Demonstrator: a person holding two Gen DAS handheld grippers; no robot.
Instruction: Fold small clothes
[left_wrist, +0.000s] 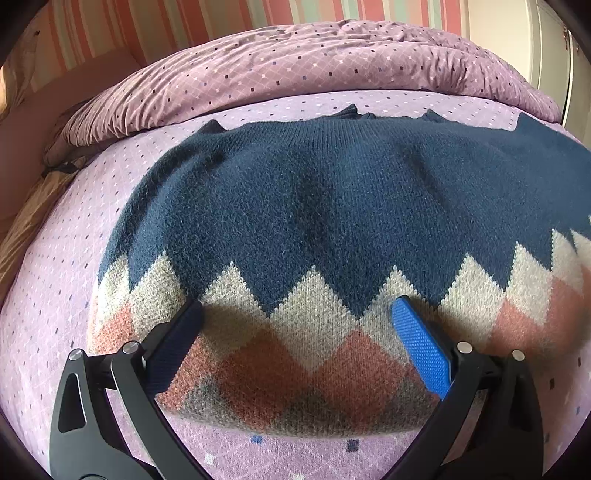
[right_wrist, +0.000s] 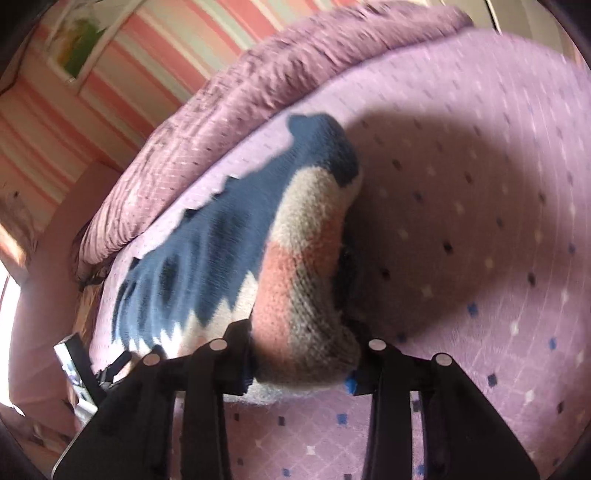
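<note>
While bunched, sweater (right_wrist: 295, 280) fills right claw (right_wrist: 301, 363)

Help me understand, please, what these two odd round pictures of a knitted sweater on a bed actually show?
Each picture comes from a fisheye camera on a hand-held two-finger gripper; a person carries one in each hand. The left-wrist view shows the left gripper open, its fingers resting on the patterned hem of a navy sweater spread over the lilac bedsheet. The blurred right-wrist view shows the right gripper with a bunched corner of that sweater between its fingers, apparently pinched. A rumpled duvet lies behind.
</note>
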